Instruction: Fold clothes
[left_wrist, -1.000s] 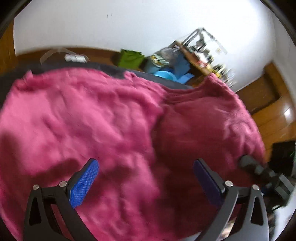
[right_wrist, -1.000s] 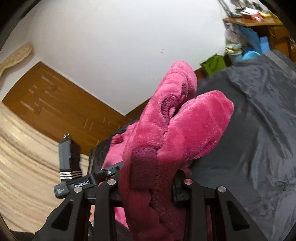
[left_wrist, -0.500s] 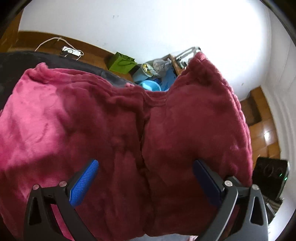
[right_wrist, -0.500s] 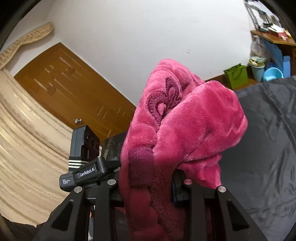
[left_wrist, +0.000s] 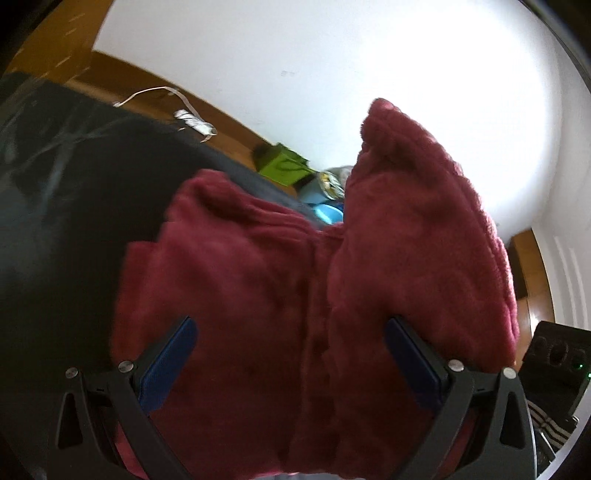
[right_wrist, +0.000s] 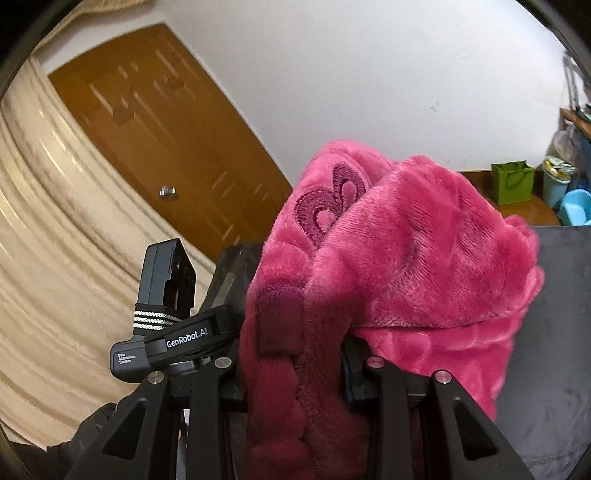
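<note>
Two wrist views cover one dark, wrinkled sheet (left_wrist: 55, 206) that serves as the work surface, backed by a white wall (left_wrist: 332, 66) with a wooden skirting band. Beyond the far edge of the sheet stand a green bag (left_wrist: 284, 168), a blue tub (left_wrist: 327, 213) and a white power strip (left_wrist: 195, 123) with its cable on the wooden floor.

Only the right wrist view shows the brown panelled door (right_wrist: 159, 147), the cream curtain (right_wrist: 48, 277) and the black "GenRobot.AI" unit of the other gripper at lower left. Only the left wrist view shows a black box (left_wrist: 557, 362) with a green light at lower right.

Right gripper (right_wrist: 295, 369): jaws drawn close together, clamped on a thick bunch of the pink fleece garment (right_wrist: 406, 266), which rises between the fingers and droops over to the right above the sheet. An embroidered dark motif faces the camera.

Left gripper (left_wrist: 291, 354): jaws spread wide, blue pads (left_wrist: 170, 363) on either side. The garment fills the gap between them in front of the lens; whether either pad touches the cloth cannot be determined.
</note>
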